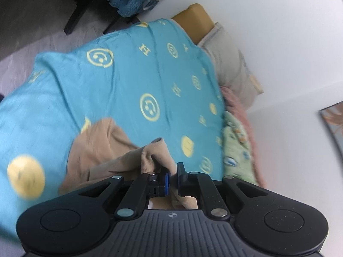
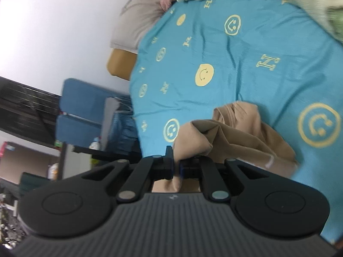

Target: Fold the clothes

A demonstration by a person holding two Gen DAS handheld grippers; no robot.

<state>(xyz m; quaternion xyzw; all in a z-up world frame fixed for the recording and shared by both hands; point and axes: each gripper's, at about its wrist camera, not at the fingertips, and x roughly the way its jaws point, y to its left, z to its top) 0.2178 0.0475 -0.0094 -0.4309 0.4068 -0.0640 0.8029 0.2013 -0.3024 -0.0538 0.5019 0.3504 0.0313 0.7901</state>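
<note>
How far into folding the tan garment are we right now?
Early. Done: both tools have a grip; the left tool and the right tool are each shut on an edge of the tan garment. In hand: it is bunched and partly raised off the blue bedsheet, with no flat fold visible. Left: spreading it, folding it, and the other clothes heaped by the wall.

Both matte black: left gripper, right gripper. Ribbed grey centre housing with small crosshair mark, round side discs, silver pivot pins on linkage arms, blue pads on fingertips
</note>
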